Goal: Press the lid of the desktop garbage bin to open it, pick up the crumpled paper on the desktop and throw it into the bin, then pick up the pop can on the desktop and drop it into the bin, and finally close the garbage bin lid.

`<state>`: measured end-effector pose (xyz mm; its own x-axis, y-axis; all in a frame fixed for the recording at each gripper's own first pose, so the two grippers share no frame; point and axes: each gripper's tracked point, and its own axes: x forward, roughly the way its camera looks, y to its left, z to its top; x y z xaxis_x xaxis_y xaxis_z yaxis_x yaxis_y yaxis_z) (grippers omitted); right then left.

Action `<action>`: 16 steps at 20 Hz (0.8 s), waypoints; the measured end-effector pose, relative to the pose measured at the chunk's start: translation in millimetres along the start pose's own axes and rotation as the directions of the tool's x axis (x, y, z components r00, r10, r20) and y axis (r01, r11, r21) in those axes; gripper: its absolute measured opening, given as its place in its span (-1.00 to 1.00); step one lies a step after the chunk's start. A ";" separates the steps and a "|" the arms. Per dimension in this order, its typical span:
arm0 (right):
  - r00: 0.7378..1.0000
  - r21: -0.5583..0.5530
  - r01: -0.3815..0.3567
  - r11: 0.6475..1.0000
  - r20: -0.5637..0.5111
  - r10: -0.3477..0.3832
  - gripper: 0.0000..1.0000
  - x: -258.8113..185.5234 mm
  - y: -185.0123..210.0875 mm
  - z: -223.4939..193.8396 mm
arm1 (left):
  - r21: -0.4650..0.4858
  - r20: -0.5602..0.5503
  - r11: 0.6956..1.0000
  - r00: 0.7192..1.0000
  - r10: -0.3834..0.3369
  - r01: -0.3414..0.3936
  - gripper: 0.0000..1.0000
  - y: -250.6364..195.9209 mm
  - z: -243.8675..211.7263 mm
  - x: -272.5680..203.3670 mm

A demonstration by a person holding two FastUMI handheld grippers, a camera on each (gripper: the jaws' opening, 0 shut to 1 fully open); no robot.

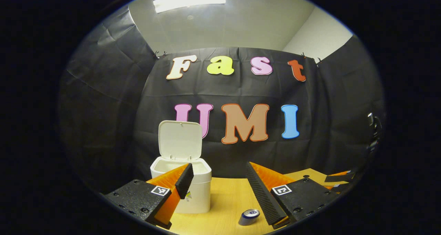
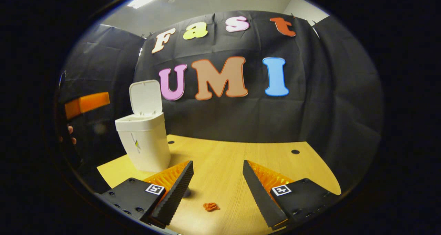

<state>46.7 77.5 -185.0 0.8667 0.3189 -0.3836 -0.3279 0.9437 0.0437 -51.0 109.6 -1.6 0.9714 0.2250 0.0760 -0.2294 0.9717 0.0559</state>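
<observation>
Orange crumpled paper (image 2: 211, 206) lies on the wooden tabletop (image 2: 224, 166) between the right gripper's (image 2: 217, 183) released jaws; light and soft, it should squash, so pinch its middle. White plastic bin (image 1: 187, 180) stands lid-up (image 1: 180, 140); left gripper (image 1: 220, 183) jaws gape empty.

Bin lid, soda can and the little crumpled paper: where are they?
Bin lid (image 1: 180, 139), left gripper view, middle of its raised inner face.
Soda can (image 1: 249, 217), left gripper view, its side.
Crumpled paper (image 2: 211, 206), right gripper view, its middle.
</observation>
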 end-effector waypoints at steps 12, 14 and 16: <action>0.966 -0.065 -0.076 0.995 -0.253 0.057 0.94 67.5 19.7 -114.9 | 0.057 -0.083 0.996 0.994 0.067 -0.063 0.86 10.0 -9.9 -48.6; 0.949 -0.070 -0.089 0.994 -0.309 0.063 0.94 79.3 21.4 -137.1 | 0.073 -0.093 0.994 0.992 0.089 -0.082 0.84 16.5 -11.2 -54.7; 0.934 -0.080 -0.094 0.992 -0.352 0.060 0.90 89.0 21.8 -157.2 | 0.090 -0.106 0.991 0.988 0.110 -0.101 0.84 22.7 -13.7 -59.6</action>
<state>57.6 112.7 -363.2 0.6578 0.3238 -0.6800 -0.4370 0.8995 0.0055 -113.3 119.2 -18.5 0.9413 0.3368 -0.0243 -0.3306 0.9338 0.1370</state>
